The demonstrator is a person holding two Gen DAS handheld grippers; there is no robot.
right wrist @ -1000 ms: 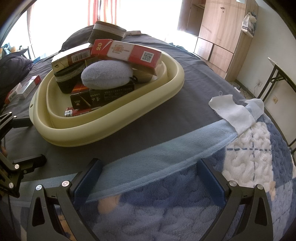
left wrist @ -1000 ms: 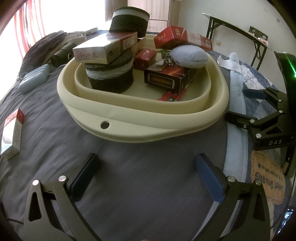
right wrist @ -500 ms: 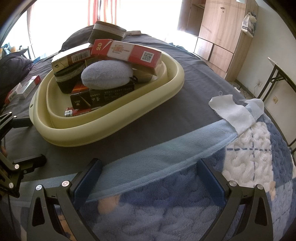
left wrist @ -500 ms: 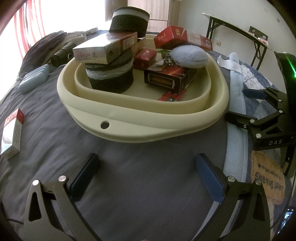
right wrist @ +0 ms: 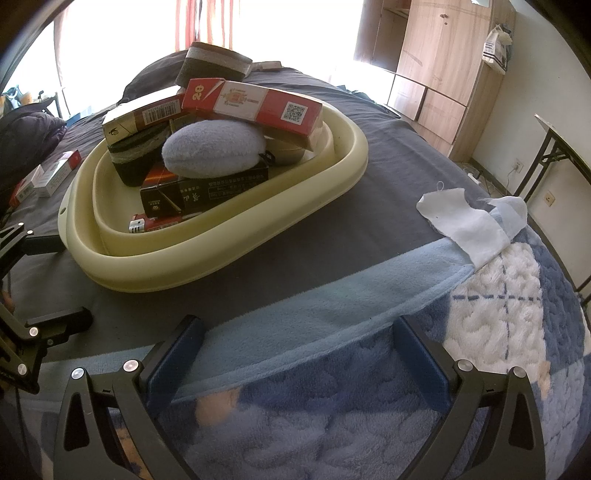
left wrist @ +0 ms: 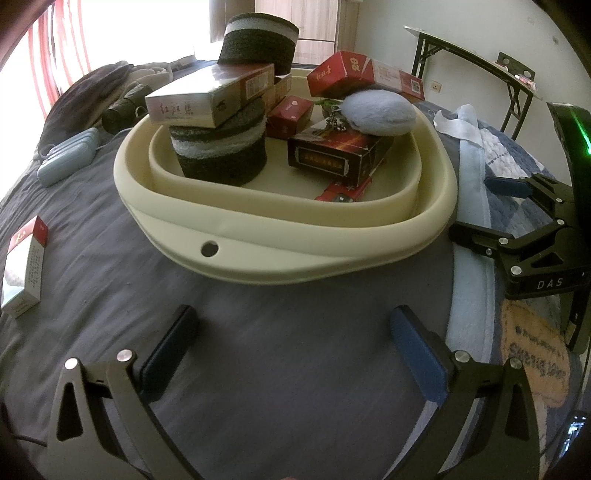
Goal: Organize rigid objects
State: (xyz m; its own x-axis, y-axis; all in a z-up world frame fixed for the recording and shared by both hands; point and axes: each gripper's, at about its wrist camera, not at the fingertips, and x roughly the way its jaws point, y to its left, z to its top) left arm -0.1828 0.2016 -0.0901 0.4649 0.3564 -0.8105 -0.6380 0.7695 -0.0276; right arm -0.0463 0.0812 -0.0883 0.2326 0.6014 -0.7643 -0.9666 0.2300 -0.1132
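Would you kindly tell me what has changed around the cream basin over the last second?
Nothing visibly changed. The left gripper and right gripper are open and empty above the bed, neither taking hold of anything, and the cream plastic basin with its piled boxes sits where it was.

Left tool (left wrist: pixel 291 332) wide open, empty, held low. Right tool (right wrist: pixel 299 343) same, just beside it.

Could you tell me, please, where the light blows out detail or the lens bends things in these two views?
Left wrist view: window washes out white at upper left; cream basin rim bows with fisheye curvature. Right wrist view: window behind the basin is overexposed; the blue blanket near the right tongs looks soft.
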